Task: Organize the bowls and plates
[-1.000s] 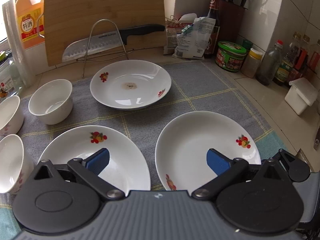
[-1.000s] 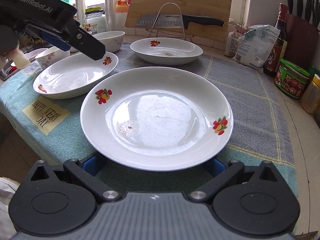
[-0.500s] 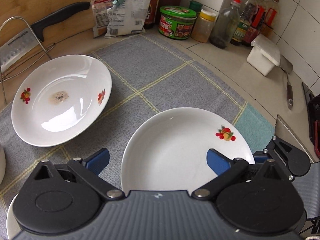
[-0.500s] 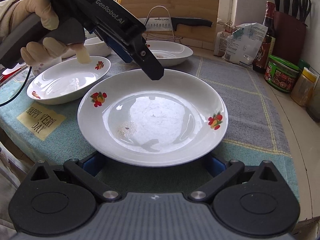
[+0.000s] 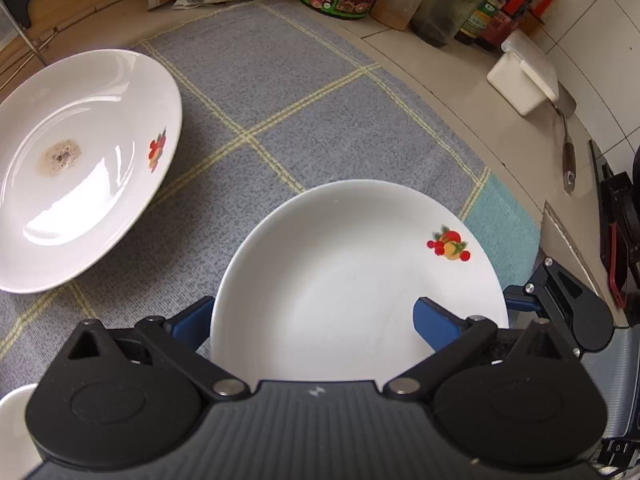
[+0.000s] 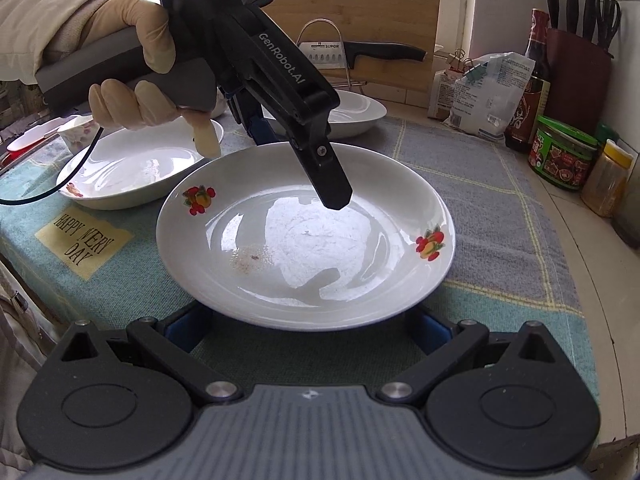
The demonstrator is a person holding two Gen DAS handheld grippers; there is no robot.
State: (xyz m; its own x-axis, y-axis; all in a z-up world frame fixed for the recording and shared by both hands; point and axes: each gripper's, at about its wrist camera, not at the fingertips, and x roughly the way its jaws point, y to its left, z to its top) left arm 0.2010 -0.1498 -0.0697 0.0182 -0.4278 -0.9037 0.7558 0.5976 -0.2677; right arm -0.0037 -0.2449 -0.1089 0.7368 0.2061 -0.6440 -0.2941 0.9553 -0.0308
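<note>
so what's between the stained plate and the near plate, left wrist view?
Only bare grey mat lies between the stained plate and the near plate; the left wrist view shows it.

plates: 3, white with fruit prints, near one (image 6: 306,240), left one (image 6: 132,168), far one (image 6: 356,114)
bowls: 1 small one I can make out (image 6: 78,134)
knives on the rack: 1 (image 6: 360,54)
jars by the wall: 2 (image 6: 564,152), (image 6: 606,178)
</note>
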